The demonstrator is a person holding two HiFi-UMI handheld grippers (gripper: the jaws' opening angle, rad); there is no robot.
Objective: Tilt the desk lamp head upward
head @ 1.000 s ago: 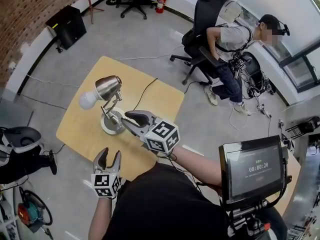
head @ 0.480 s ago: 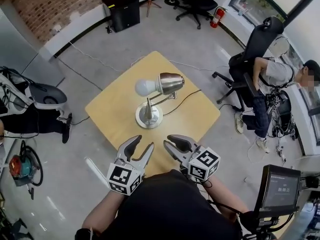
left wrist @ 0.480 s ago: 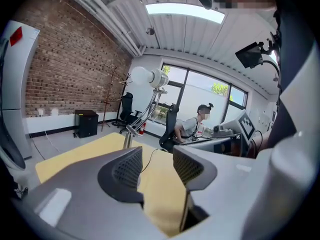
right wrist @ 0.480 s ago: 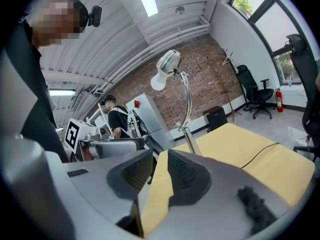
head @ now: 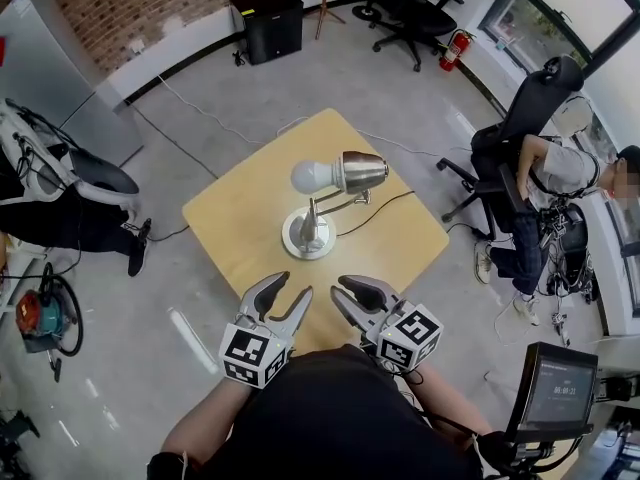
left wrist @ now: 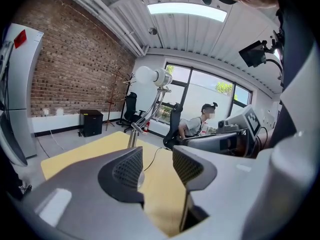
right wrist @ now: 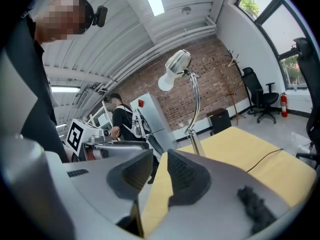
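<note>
A desk lamp with a brushed-metal head [head: 361, 171] and a bare white bulb [head: 311, 176] stands on its round base [head: 307, 238] in the middle of a square yellow table [head: 235, 218]. The head points sideways to the left. My left gripper [head: 290, 290] and right gripper [head: 348, 293] hover side by side over the table's near edge, well short of the lamp. Both are open with nothing between their pads. In the left gripper view the lamp [left wrist: 150, 77] rises beyond the left gripper [left wrist: 157, 166]. In the right gripper view the lamp [right wrist: 175, 66] towers past the right gripper [right wrist: 160, 171].
The lamp's black cable [head: 385, 203] runs off the table's right edge. A person sits on an office chair [head: 545, 168] to the right. A black cabinet [head: 267, 23], another chair [head: 410, 8] and a fire extinguisher [head: 455, 48] stand further back. A screen [head: 555, 388] sits at lower right.
The right gripper has drawn back from beside the lamp base to the near table edge. The left gripper has come up level beside it. The head view has swung round.
</note>
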